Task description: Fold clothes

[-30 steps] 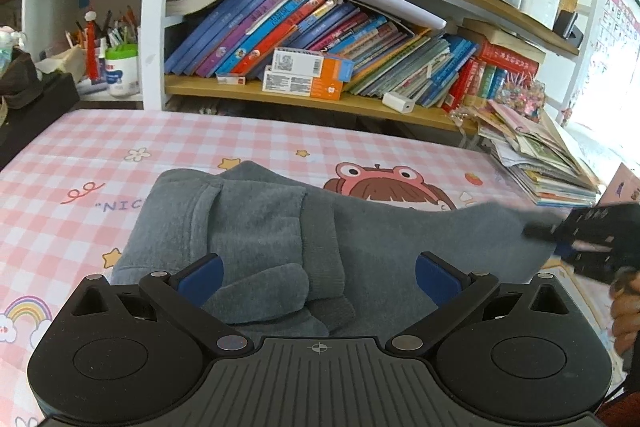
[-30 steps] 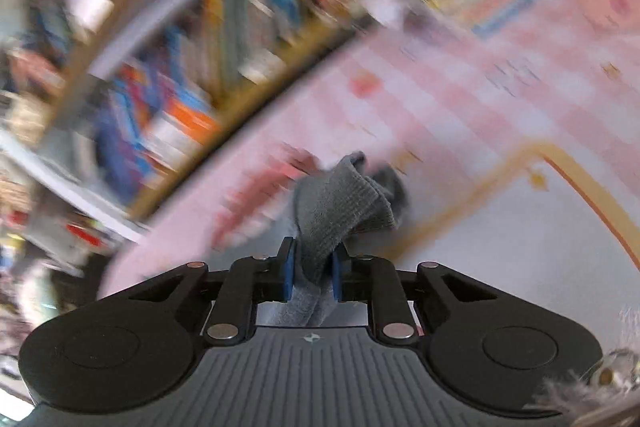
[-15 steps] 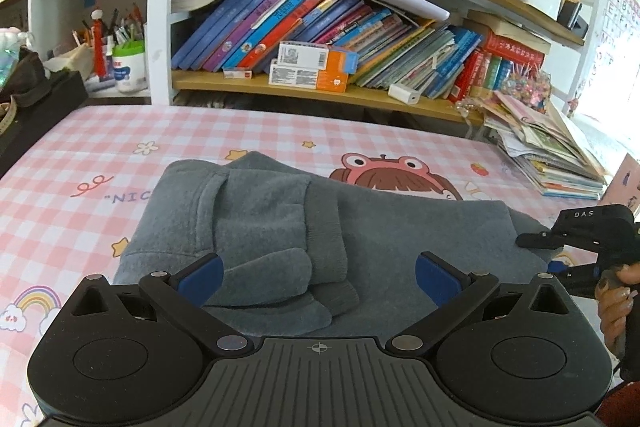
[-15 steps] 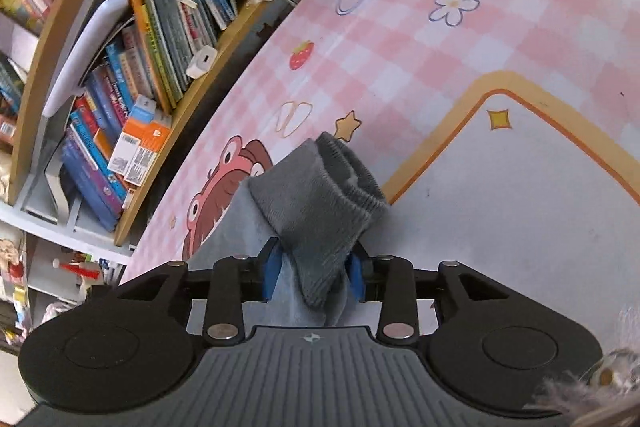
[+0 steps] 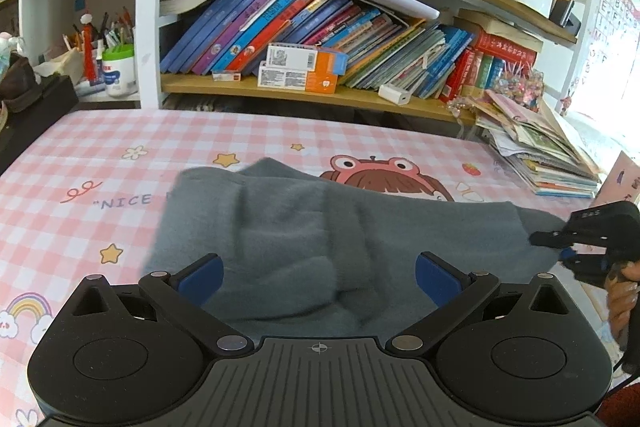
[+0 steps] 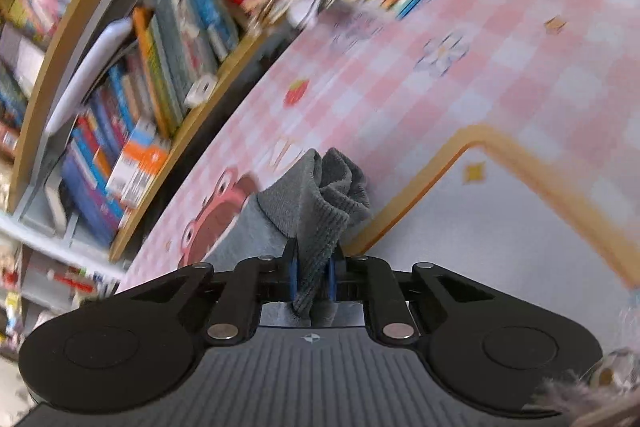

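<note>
A grey fleece garment (image 5: 320,227) lies partly folded on the pink checked tablecloth (image 5: 100,163), with a sleeve laid across its body. My left gripper (image 5: 318,269) hovers open over the garment's near edge, and no cloth sits between its blue pads. The right gripper (image 5: 560,247) is at the garment's right end, with a hand behind it. In the right wrist view, the right gripper (image 6: 312,267) has its jaws closing, and its pads pinch the bunched ribbed hem (image 6: 320,203). The hem is lifted slightly off the cloth.
A bookshelf (image 5: 304,95) packed with books runs along the table's far edge. A sloping pile of magazines (image 5: 544,155) sits at the back right. A dark box (image 5: 28,107) stands at the far left. A white panel with an orange border (image 6: 520,227) lies right of the hem.
The right gripper slackened on the hem, then pinched it tight again, rolling and sinking toward the table. The garment's right end now lies lower and stretched. The left gripper stayed put.
</note>
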